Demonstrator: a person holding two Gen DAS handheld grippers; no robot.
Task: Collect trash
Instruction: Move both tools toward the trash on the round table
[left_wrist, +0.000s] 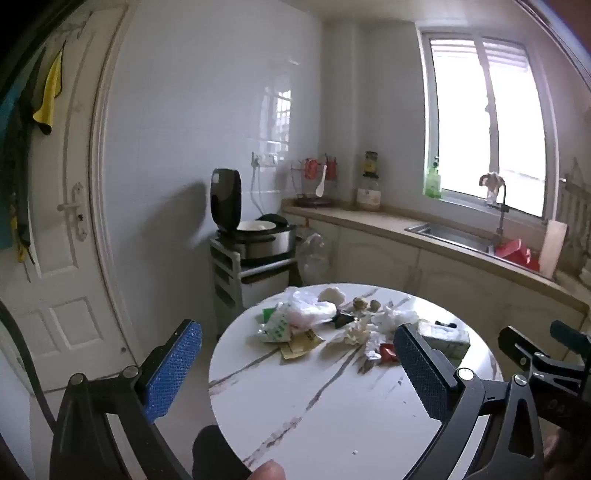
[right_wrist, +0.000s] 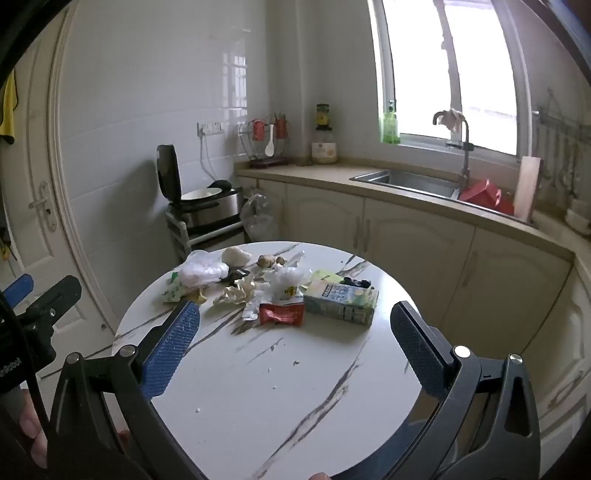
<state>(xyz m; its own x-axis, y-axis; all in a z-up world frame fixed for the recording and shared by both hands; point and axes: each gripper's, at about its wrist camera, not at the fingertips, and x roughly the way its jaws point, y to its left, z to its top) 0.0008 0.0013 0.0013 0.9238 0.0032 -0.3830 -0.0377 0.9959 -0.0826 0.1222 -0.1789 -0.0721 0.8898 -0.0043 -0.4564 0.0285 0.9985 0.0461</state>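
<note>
Round marble-veined desk (right_wrist: 280, 391), trash heaped toward its far edge. A carton (right_wrist: 341, 301) is laid flat at the right of the heap; a red wrapper (right_wrist: 282, 314) is seen just beside it on the left, nearer the desk's middle. White crumpled paper (right_wrist: 238, 291) and a clear bag (right_wrist: 286, 277) are piled behind the wrapper. A white plastic bag (right_wrist: 203, 271) and a green-printed pack (left_wrist: 277, 325) are found at the heap's left end, toward the far-left edge. Crumbs are scattered on the near half.

Left gripper (left_wrist: 297, 373): jaws spread wide, nothing between them, held over the desk's near-left edge. Right gripper (right_wrist: 295, 349): jaws spread wide, nothing pinched, held over the near edge, short of the wrapper and carton.

A counter with sink (right_wrist: 410, 181) is seen beyond the desk.
</note>
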